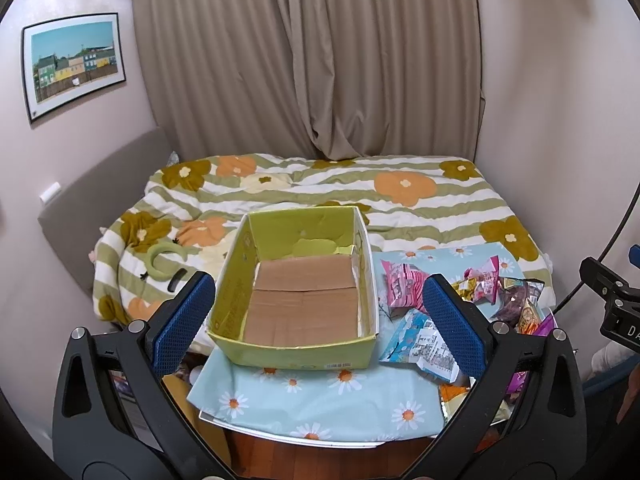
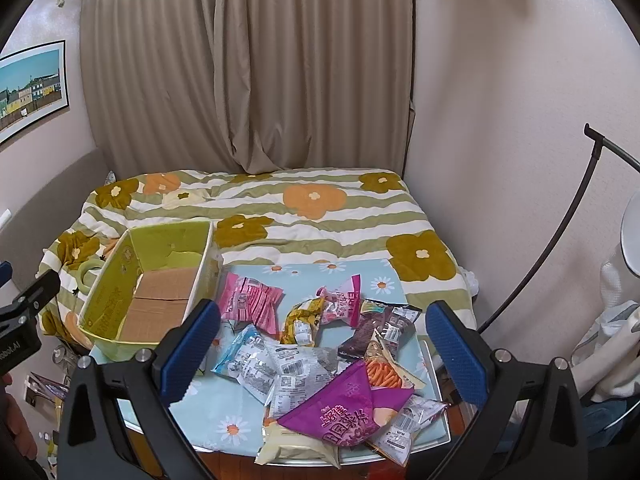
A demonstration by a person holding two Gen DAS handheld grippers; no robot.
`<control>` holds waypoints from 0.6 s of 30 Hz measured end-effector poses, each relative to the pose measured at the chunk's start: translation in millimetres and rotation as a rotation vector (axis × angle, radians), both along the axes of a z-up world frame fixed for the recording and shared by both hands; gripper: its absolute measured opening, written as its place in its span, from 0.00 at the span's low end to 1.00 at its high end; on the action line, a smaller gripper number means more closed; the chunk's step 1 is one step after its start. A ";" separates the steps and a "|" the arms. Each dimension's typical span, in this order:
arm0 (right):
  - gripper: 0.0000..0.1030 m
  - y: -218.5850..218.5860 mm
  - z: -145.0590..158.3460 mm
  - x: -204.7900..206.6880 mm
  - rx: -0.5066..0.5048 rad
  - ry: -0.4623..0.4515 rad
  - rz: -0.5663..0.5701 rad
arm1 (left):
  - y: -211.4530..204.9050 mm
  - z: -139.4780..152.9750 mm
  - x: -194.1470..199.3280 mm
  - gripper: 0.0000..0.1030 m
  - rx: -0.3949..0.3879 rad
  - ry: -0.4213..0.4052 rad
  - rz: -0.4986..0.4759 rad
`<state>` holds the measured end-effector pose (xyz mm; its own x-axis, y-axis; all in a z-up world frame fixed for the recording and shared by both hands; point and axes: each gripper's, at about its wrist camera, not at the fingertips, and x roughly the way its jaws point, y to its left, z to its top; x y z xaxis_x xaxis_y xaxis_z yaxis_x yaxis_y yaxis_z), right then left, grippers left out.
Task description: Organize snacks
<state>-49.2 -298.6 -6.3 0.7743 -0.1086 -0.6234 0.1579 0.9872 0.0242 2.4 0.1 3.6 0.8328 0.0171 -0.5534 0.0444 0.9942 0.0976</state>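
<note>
Left tongs (image 1: 320, 316), black-framed with blue textured pads, stand spread wide and grasp nothing; they hover above the near edge of the worktop (image 1: 304, 438), which is draped in a light blue daisy-print cloth (image 1: 320, 396). Right tongs (image 2: 320, 344), of the same build, are likewise released and empty, poised over the snack heap. In the right wrist view, nearest at 6 o'clock, a large purple triangular snack bag (image 2: 340, 408) lies atop a cream-coloured packet (image 2: 292, 446). Just beyond it lie a silver-and-blue wrapped packet (image 2: 256, 360) at 8 o'clock of the heap and an orange-stick snack packet (image 2: 384, 372) at 3 o'clock. Farther on sit a dark brown packet (image 2: 376, 328), a gold foil packet (image 2: 300, 320), a small pink wrapped sweet (image 2: 344, 300) and a pink striped packet (image 2: 250, 300). All snacks rest on the cloth, outside the box. The open yellow-green cardboard box (image 1: 296, 354), with a bare brown floor, stands at 10 o'clock of the heap, touching the pink striped packet's side of the cloth; contact between them cannot be confirmed. Beyond the worktop lies a bed with a green-striped floral quilt (image 1: 320, 188), then beige curtains (image 1: 312, 60). A framed picture of houses (image 1: 74, 64) hangs at 10 o'clock.
</note>
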 end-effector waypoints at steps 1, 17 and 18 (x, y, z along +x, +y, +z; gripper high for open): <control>0.99 0.3 0.2 0.1 -0.001 0.000 -0.001 | 0.8 -0.2 -0.1 1.00 -0.002 0.002 -0.001; 0.99 14.0 -1.7 -4.8 0.005 0.001 0.005 | 7.0 -1.3 1.8 1.00 -0.010 0.012 0.003; 0.99 14.6 -1.6 -5.5 0.003 0.001 0.004 | 7.1 -1.8 1.6 1.00 -0.010 0.013 0.003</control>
<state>-54.8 -284.0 -8.0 0.7743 -0.1038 -0.6242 0.1540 0.9877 0.0269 4.0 7.2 1.8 0.8256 0.0140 -0.5641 0.0424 0.9953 0.0867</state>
